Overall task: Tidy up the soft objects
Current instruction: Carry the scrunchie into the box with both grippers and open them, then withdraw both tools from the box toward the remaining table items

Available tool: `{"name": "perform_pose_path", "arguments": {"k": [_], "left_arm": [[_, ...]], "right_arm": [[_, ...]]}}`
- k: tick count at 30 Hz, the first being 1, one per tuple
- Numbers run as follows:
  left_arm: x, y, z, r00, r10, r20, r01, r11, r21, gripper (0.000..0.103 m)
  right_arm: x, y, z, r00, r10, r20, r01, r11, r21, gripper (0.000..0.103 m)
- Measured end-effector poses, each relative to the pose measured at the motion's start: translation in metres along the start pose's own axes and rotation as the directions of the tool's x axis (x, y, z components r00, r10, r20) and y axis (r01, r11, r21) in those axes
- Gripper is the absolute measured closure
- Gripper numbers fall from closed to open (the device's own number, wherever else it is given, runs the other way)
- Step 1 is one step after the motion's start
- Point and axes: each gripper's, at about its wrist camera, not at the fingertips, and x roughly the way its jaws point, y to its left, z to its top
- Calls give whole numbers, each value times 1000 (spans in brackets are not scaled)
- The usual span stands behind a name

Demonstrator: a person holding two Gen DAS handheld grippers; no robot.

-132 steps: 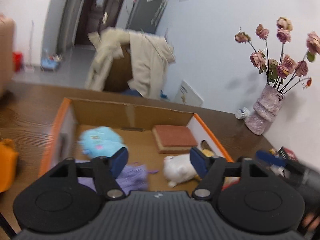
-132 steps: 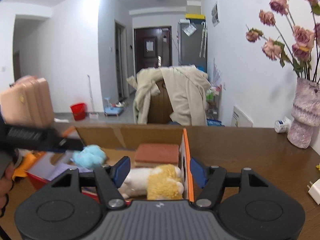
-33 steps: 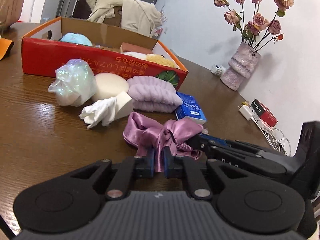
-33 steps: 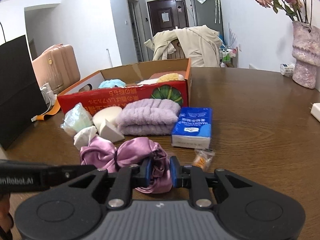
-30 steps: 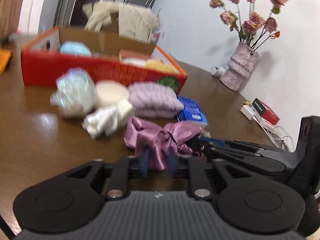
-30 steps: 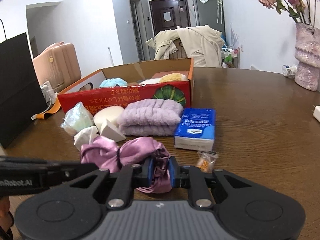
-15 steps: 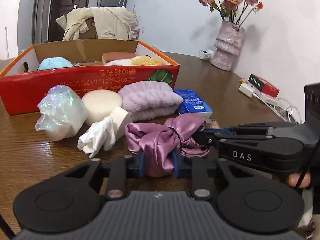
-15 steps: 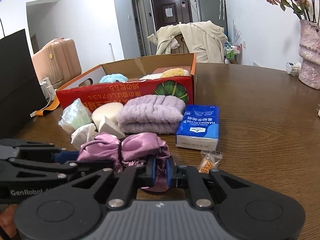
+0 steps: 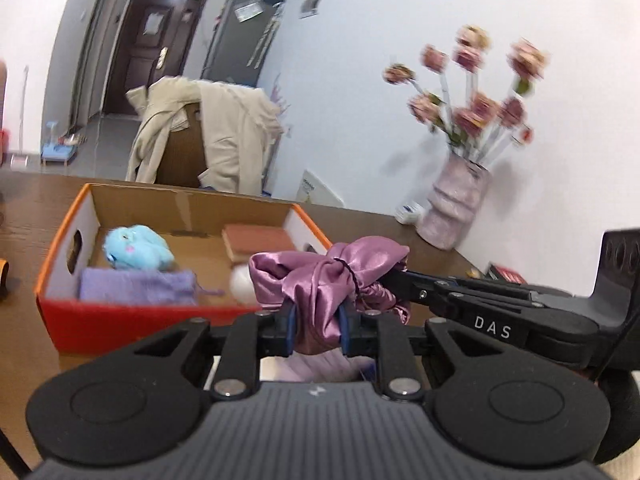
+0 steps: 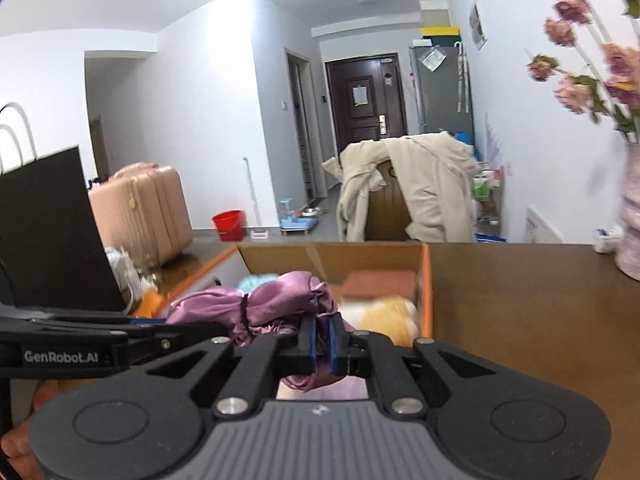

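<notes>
The satin scrunchie (image 9: 320,280) is clamped between both tongs, the left gripper (image 9: 317,330) and right gripper (image 10: 322,340), and is held above the near edge of the cardboard box (image 9: 120,316) ahead.

Black left gripper (image 9: 317,330) and right gripper (image 10: 322,345), blue pads, silver screws, white "DAS"/"GenRobot.AI" lettering, ribbed grey housings.
</notes>
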Motion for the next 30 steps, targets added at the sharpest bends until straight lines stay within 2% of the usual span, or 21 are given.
{"name": "perform_pose_path", "arguments": {"k": [2,7,11,13,15,17,18,20,22,26,27,30], "left_arm": [[17,22,16,999,4,-33,-6,998,-60,83],[71,65,29,989,22,-149,-39,993,-114,83],[98,83,16,977,28,-212,-55,991,-123,79],[98,85,15,979,23,-202,-47,992,-118,73],[99,84,17,978,46,-204,-68,992,-104,59],[101,82,19,973,106,-205,-123,990,-73,47],[100,80,19,972,124,-201,-140,988,-63,45],[93,77,21,974,121,-190,-132,990,-44,40],[80,71,24,980,117,-164,-125,992,-36,40],[42,48,32,988,136,-77,-137,991,-1,39],[27,40,33,989,138,-45,-137,990,14,35],[-10,19,31,987,155,40,-157,986,55,28]], "right_arm": [[26,-2,12,1000,7,-25,-7,1000,9,97],[99,-5,21,990,-25,-141,26,1000,10,97],[136,-4,15,958,-77,-277,72,997,-28,95],[143,-4,10,944,-92,-318,83,996,-40,89],[145,-5,5,937,-96,-335,90,995,-34,87],[140,-6,7,942,-96,-323,93,995,-24,79],[136,-7,8,946,-98,-310,97,995,-19,77],[125,-10,13,955,-91,-283,92,996,-10,63],[109,-10,19,964,-104,-246,103,995,-17,56],[74,-8,31,980,-112,-165,110,994,-21,55],[62,-7,34,984,-110,-139,108,994,-21,54],[24,-1,38,993,-107,-50,106,994,-32,45]]}}
